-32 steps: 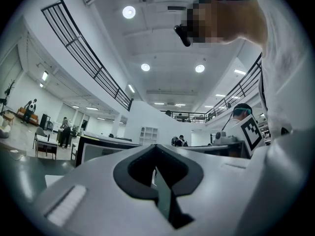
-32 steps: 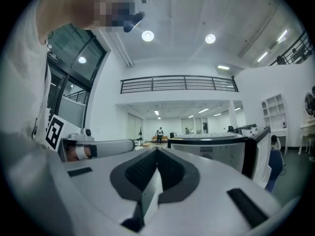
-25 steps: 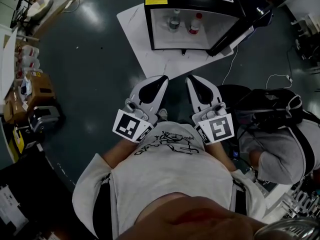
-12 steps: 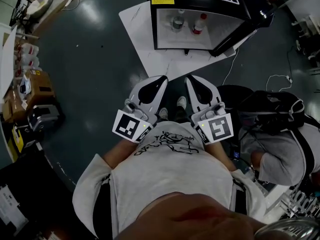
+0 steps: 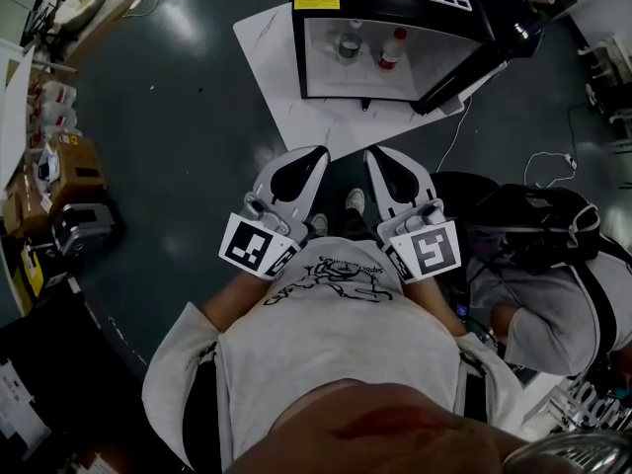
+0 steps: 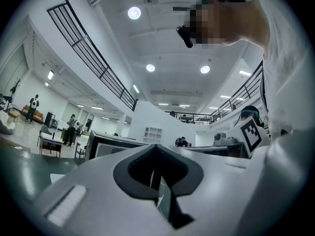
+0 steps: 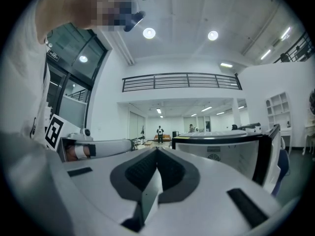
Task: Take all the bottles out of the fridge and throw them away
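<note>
Only the head view looks into the open fridge, with two bottles inside. Left gripper and right gripper are clenched and empty.

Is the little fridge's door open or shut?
Open. The fridge door sticks out to the right; a clear bottle and a red-capped bottle show inside.

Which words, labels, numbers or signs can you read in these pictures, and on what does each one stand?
Nothing can be read for certain.
Yellow sticker on the fridge: too small.
Print on the person's T-shirt: lettering blurred, unreadable.
Labels on the clear bottle and the red-capped bottle: too small.
Marker cubes: black-and-white patterns, no letters.
</note>
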Demonstrator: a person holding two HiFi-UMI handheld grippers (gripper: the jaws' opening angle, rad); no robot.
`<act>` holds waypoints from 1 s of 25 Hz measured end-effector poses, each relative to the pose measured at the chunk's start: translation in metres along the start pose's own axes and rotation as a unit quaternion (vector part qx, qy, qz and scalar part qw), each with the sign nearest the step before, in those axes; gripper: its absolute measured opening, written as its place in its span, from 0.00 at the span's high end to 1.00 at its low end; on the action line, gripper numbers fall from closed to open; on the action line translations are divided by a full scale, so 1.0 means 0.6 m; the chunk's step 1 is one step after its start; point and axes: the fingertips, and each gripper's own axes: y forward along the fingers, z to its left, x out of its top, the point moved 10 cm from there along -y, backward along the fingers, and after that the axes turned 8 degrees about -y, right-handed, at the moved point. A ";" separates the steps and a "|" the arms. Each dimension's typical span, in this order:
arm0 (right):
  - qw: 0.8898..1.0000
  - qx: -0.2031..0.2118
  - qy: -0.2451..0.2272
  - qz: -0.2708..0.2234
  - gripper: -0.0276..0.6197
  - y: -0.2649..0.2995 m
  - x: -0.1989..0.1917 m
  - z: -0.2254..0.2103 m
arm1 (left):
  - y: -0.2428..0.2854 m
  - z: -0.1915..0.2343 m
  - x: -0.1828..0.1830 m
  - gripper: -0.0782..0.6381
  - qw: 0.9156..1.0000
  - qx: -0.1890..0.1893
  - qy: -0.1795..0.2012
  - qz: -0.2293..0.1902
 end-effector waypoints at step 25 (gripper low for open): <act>1.000 0.006 -0.008 -0.012 0.95 0.014 -0.030 -0.167 | 0.162 -0.007 -0.033 0.88 1.000 0.002 0.014 -0.001</act>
